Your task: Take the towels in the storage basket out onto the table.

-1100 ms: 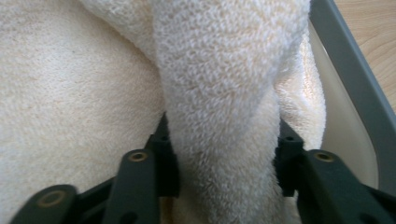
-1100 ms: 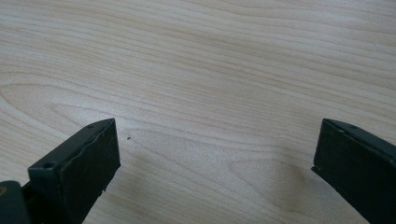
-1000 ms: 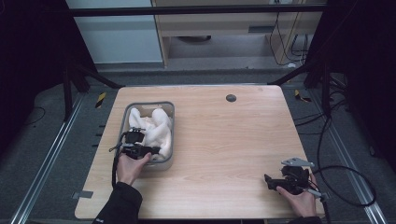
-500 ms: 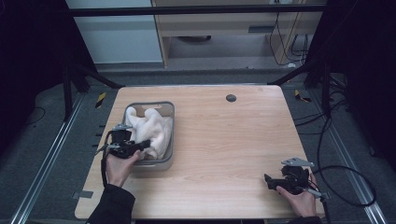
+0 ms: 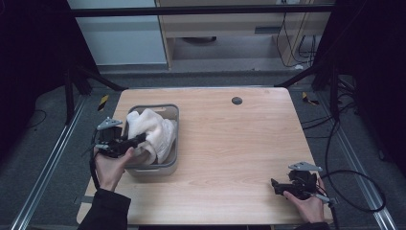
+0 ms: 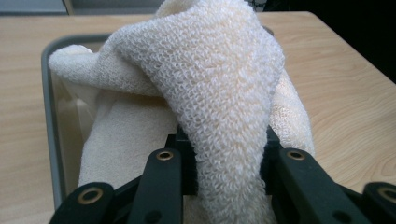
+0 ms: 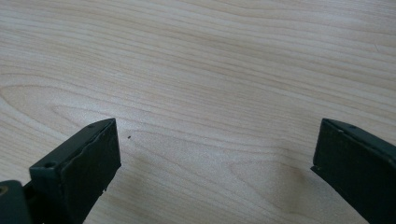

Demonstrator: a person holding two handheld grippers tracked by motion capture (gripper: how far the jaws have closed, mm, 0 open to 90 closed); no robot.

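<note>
My left gripper [image 5: 136, 142] pinches the cream towel [image 6: 219, 93], lifting it from the grey bin [image 5: 165, 167] (right gripper [image 5: 280, 186] spread, idle); next, raise it clear

A light wood table [image 5: 230, 143] stands on a dark grey floor [image 5: 48, 143]. Beyond its far edge sit a pale cabinet [image 5: 115, 33] and a wooden shelf [image 5: 225, 28] with cables [image 5: 297, 43]; the sides lie in darkness.
</note>
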